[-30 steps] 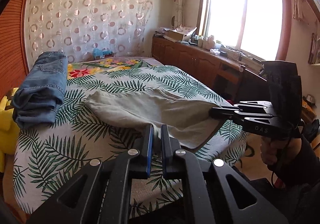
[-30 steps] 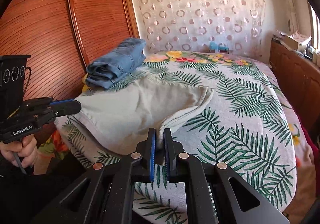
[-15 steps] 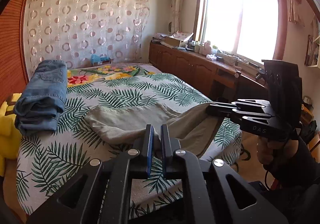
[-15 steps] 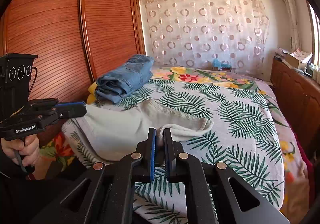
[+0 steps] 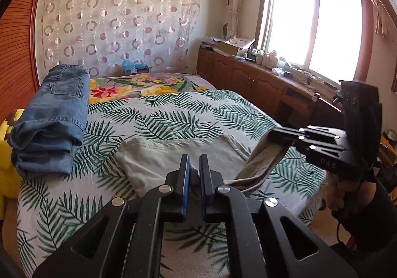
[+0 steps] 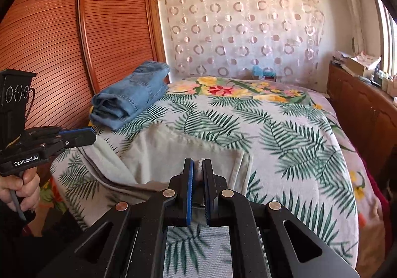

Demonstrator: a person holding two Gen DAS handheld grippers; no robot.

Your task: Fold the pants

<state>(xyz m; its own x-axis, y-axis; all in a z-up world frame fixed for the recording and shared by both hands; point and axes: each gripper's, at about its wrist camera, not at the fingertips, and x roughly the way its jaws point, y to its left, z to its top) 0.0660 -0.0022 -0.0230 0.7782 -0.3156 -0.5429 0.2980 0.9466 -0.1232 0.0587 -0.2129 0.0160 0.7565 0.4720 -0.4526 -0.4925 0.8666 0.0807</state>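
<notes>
The left hand-held gripper (image 5: 194, 169) is pinched tight on the near edge of the light pants (image 5: 178, 156), and the right hand-held gripper (image 6: 197, 170) pinches that same edge too. The pants lie low in the middle of the frame on the leafy bed (image 5: 173, 116). Folded blue jeans (image 5: 54, 116) sit at the left.

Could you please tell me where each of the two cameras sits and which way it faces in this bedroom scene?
Left wrist: rides the left gripper, looking up the bed toward the window; its jaws pinch the beige pants; the right gripper and the hand holding it show at right.
Right wrist: rides the right gripper, facing the wardrobe and the curtain; the left gripper and its hand show at left.
Shared: bed, beige pants, folded jeans, curtain.
</notes>
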